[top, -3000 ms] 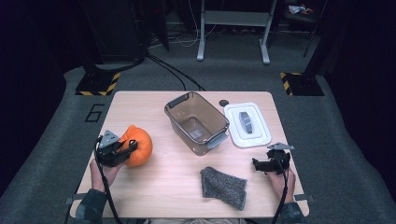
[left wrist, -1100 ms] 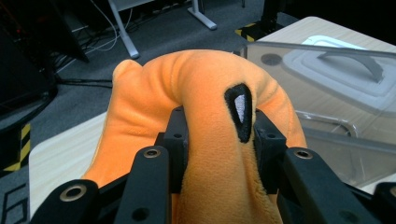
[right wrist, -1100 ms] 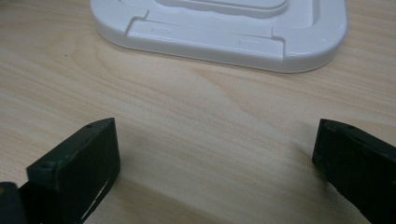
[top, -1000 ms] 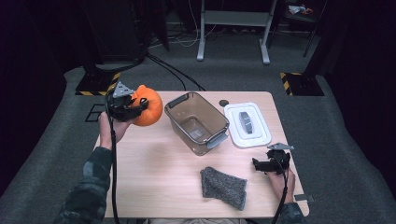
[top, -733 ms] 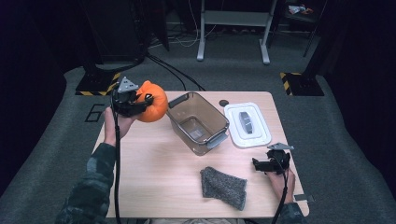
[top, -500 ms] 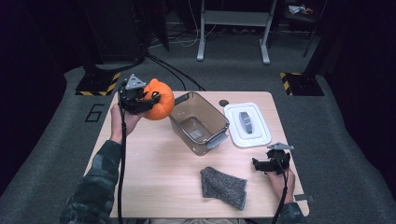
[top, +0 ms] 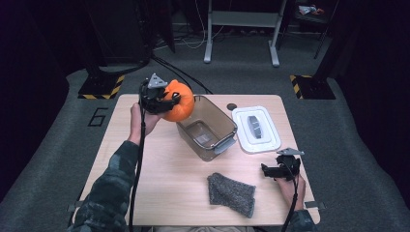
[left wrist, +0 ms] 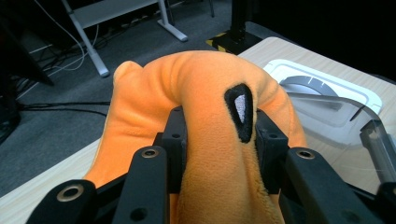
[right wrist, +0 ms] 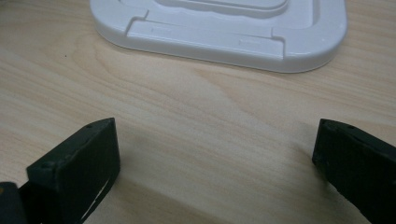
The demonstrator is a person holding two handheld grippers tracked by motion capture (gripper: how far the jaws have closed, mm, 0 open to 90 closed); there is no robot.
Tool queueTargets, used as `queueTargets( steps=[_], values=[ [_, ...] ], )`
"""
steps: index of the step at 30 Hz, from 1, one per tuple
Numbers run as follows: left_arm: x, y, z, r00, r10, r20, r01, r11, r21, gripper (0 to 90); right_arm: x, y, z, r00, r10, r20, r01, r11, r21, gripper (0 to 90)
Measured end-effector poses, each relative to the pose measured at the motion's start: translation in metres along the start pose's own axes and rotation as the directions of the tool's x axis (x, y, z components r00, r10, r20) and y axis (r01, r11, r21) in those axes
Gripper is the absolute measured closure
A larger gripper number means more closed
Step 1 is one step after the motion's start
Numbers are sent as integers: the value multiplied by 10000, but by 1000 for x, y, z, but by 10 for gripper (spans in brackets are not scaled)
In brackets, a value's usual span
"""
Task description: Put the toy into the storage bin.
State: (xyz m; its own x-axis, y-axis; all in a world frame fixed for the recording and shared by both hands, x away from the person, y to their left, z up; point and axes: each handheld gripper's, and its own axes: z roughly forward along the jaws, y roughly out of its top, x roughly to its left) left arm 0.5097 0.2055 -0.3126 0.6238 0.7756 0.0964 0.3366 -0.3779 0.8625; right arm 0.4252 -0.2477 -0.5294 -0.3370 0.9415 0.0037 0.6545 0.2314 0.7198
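Note:
An orange plush pumpkin (top: 178, 100) hangs in the air at the left rim of the clear plastic box (top: 208, 126), and my left gripper (top: 164, 101) is shut on it. In the left gripper view the pumpkin (left wrist: 205, 93) bulges over both black pads (left wrist: 175, 135), with a black stitched eye between them. The white lid (top: 256, 128) lies flat to the right of the box. My right gripper (top: 269, 170) rests low over the table near the front right, open, with bare wood between its jaws (right wrist: 212, 154) and the lid (right wrist: 224, 28) just ahead.
A grey knitted cloth (top: 231, 193) lies near the table's front edge. A small dark disc (top: 232, 106) sits behind the box. Beyond the wooden table (top: 159, 164) are grey carpet, cables and a stand's legs (top: 241, 29).
My left gripper has carried the pumpkin up off the table's left side and rightward to the box's rim. The right gripper has stayed put.

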Motion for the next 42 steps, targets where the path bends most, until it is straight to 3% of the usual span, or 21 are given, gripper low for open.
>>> queueTargets(
  steps=[22, 29, 42],
  values=[
    [-15, 6, 43, 9986, -115, 525, 108, 9998, 138, 638, 0, 0, 0, 10000, 3, 0, -3, 10000, 0, 0],
    [-20, 1, 58, 9969, -137, 769, 111, 9993, 347, 630, 0, 0, 0, 10000, 51, 0, -51, 10000, 24, 0],
    [-23, -10, 81, 9963, -70, 855, 12, 9977, 683, 622, 0, 0, 0, 10000, 18, 3, -18, 10000, 6, 0]
  ],
)
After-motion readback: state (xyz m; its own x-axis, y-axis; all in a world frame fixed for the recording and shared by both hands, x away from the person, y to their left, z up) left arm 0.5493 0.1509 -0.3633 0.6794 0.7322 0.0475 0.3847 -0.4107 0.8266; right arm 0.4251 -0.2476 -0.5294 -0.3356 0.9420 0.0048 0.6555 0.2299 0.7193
